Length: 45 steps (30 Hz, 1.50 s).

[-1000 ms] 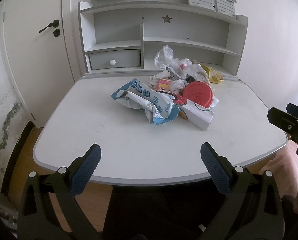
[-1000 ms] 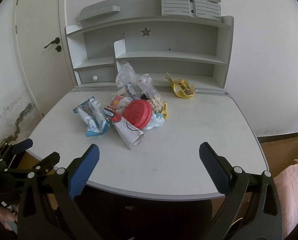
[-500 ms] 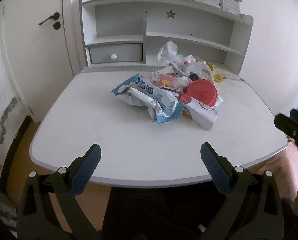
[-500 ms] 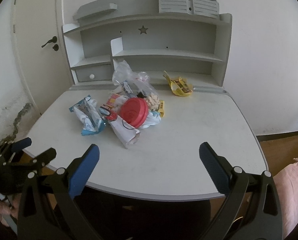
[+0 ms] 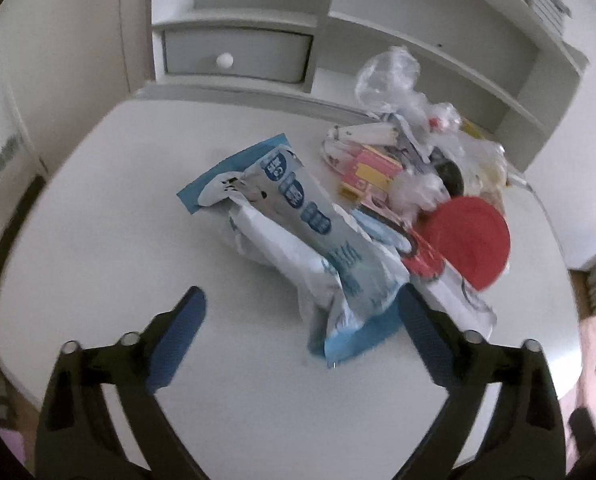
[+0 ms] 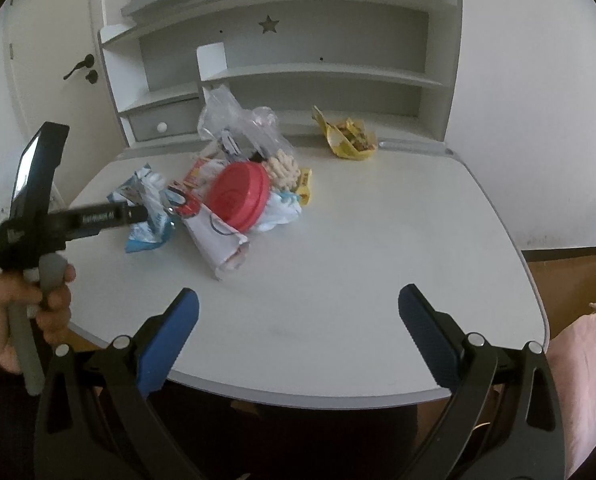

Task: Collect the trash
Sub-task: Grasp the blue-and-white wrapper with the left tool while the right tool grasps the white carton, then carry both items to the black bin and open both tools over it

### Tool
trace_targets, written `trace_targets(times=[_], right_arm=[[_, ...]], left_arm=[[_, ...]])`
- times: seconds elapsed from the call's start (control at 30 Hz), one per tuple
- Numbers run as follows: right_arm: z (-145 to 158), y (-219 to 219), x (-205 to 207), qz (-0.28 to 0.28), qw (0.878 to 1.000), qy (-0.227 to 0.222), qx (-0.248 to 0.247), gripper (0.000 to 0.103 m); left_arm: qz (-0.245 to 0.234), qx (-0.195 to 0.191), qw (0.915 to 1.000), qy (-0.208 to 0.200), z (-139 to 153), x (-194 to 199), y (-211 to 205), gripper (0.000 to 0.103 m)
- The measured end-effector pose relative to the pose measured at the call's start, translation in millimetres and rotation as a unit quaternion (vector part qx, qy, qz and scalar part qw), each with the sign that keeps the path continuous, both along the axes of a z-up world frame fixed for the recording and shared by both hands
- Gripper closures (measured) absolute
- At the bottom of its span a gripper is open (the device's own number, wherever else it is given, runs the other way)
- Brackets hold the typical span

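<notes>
A heap of trash lies on the white desk (image 5: 98,240): a blue-and-white wrapper (image 5: 318,248), a red lid (image 5: 468,236), a white paper cup (image 6: 218,244), a pink carton (image 5: 368,170) and a clear plastic bag (image 5: 394,80). My left gripper (image 5: 302,334) is open, just short of the blue wrapper's near end, its right finger beside it. In the right wrist view the left gripper (image 6: 98,216) reaches over the blue wrapper (image 6: 148,216). My right gripper (image 6: 296,330) is open and empty above the desk's front edge. A yellow wrapper (image 6: 350,138) lies at the back.
A grey shelf unit (image 6: 298,52) with a small drawer (image 5: 234,58) stands along the desk's back. A white door (image 6: 54,64) is at the left. Wooden floor (image 6: 570,268) shows at the right.
My left gripper has moved forward and down over the desk to the blue wrapper. The right gripper has stayed near the front edge.
</notes>
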State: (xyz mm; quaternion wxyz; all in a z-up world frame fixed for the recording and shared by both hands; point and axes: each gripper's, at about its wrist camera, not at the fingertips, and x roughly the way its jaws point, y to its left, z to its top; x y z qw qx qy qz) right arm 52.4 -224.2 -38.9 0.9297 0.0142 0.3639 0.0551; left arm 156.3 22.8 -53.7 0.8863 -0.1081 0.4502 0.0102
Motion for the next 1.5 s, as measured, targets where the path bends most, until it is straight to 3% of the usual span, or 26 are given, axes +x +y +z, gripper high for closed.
trace_targets(times=[0.03, 0.07, 0.1, 0.13, 0.23, 0.37, 0.47, 0.63, 0.73, 0.77, 0.8, 0.83, 0.87, 1.0, 1.13, 1.27, 1.43, 1.5], right_arm=[[-3, -1, 2, 0.0, 1.0, 0.003, -0.001, 0.006], [-5, 0, 4, 0.001, 1.0, 0.006, -0.001, 0.006], [-8, 0, 6, 0.002, 1.0, 0.01, -0.001, 0.006], [-11, 1, 9, 0.006, 1.0, 0.016, 0.0, 0.006], [-18, 11, 20, 0.027, 0.999, 0.029, 0.003, 0.006], [-25, 38, 41, 0.073, 0.996, 0.04, -0.022, 0.006], [-34, 63, 64, 0.116, 0.991, 0.057, -0.044, 0.006], [-50, 81, 101, 0.137, 0.985, 0.087, -0.064, 0.009], [-54, 82, 112, 0.137, 0.985, 0.095, -0.045, 0.022], [-54, 84, 113, 0.14, 0.985, 0.095, -0.039, 0.032], [-54, 85, 113, 0.143, 0.985, 0.093, -0.035, 0.05], [-53, 88, 111, 0.146, 0.985, 0.09, -0.03, 0.059], [-52, 88, 109, 0.148, 0.985, 0.086, -0.026, 0.062], [-39, 91, 91, 0.163, 0.984, 0.071, -0.002, 0.093], [-13, 79, 66, 0.165, 0.986, 0.034, 0.017, 0.096], [15, 43, 49, 0.133, 0.99, 0.002, 0.05, 0.097], [44, -29, 11, 0.062, 0.994, -0.045, 0.076, 0.098], [48, -57, -3, 0.026, 0.994, -0.057, 0.084, 0.098]], left_arm=[[0.001, -0.005, 1.0, 0.002, -2, 2, 2, 0.036], [-0.002, -0.01, 0.9999, 0.003, -3, 3, 3, 0.045], [-0.008, -0.018, 0.9998, 0.006, -5, 2, 5, 0.066], [-0.013, -0.03, 0.9994, 0.01, -6, 1, 7, 0.08], [-0.029, -0.031, 0.9991, -0.004, 0, -6, 13, 0.088], [-0.06, -0.013, 0.9977, -0.028, 21, -24, 20, 0.088], [-0.084, 0.022, 0.9947, -0.056, 37, -45, 22, 0.088], [-0.103, 0.038, 0.9911, -0.074, 44, -59, 30, 0.088], [-0.106, 0.027, 0.9913, -0.073, 42, -57, 37, 0.088], [-0.106, 0.027, 0.9914, -0.072, 41, -58, 39, 0.088], [-0.104, 0.027, 0.9917, -0.07, 39, -56, 42, 0.088], [-0.103, 0.027, 0.9918, -0.07, 39, -57, 43, 0.088], [-0.102, 0.028, 0.9919, -0.07, 38, -57, 44, 0.088], [-0.097, 0.041, 0.9916, -0.074, 39, -52, 41, 0.088], [-0.117, 0.05, 0.9886, -0.081, 42, -48, 25, 0.088], [-0.148, 0.051, 0.9832, -0.094, 51, -42, -3, 0.088], [-0.218, 0.049, 0.967, -0.124, 73, -37, -66, 0.088], [-0.256, 0.05, 0.9562, -0.133, 78, -36, -103, 0.088]])
